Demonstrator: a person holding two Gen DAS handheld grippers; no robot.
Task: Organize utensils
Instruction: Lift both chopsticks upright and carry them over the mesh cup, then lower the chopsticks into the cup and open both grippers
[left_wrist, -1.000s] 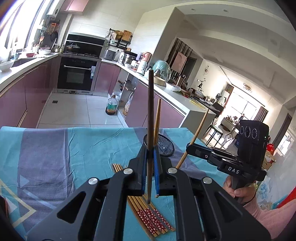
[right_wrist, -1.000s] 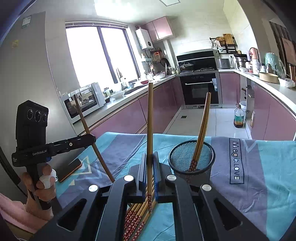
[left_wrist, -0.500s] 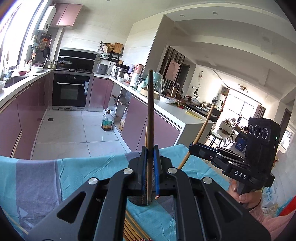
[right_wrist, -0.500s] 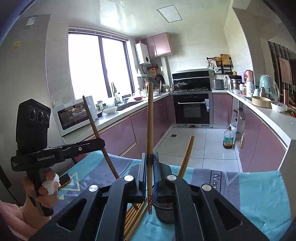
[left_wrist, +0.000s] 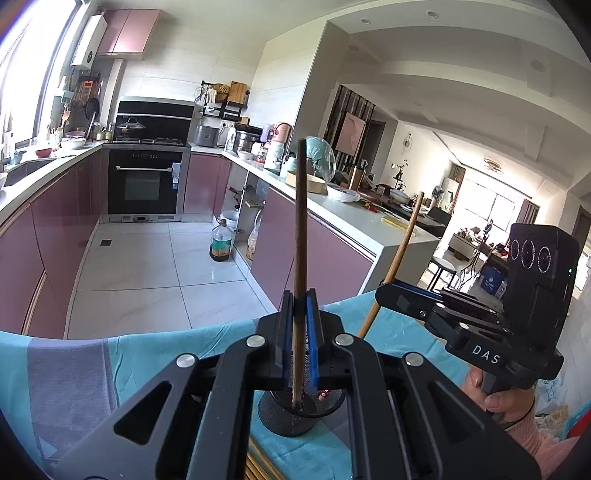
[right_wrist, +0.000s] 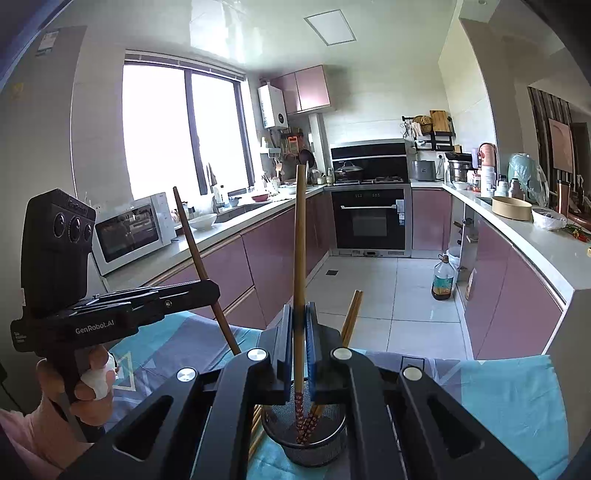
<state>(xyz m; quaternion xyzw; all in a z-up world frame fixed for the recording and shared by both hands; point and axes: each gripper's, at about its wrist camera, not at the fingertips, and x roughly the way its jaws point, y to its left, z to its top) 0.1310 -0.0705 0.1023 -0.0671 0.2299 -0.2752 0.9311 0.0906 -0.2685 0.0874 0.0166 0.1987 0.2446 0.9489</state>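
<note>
In the left wrist view my left gripper (left_wrist: 300, 306) is shut on a dark brown chopstick (left_wrist: 300, 221) held upright, its lower tip just over the black mesh cup (left_wrist: 295, 415). My right gripper (left_wrist: 400, 295) shows at the right, holding a pale chopstick (left_wrist: 400, 258). In the right wrist view my right gripper (right_wrist: 300, 314) is shut on that pale chopstick (right_wrist: 300, 240); its red-patterned end reaches into the mesh cup (right_wrist: 306, 443). A pair of chopsticks (right_wrist: 351, 314) leans in the cup. My left gripper (right_wrist: 207, 291) shows at the left.
Loose chopsticks (right_wrist: 255, 428) lie on the teal and grey tablecloth (left_wrist: 147, 354) beside the cup. A person's hand (right_wrist: 92, 384) grips the left handle. Beyond the table's far edge are the kitchen floor, pink cabinets and an oven.
Both grippers have risen and closed in on the mesh cup, which now sits right under the jaws. The loose chopsticks have slipped mostly below the frame. Both grips held.
</note>
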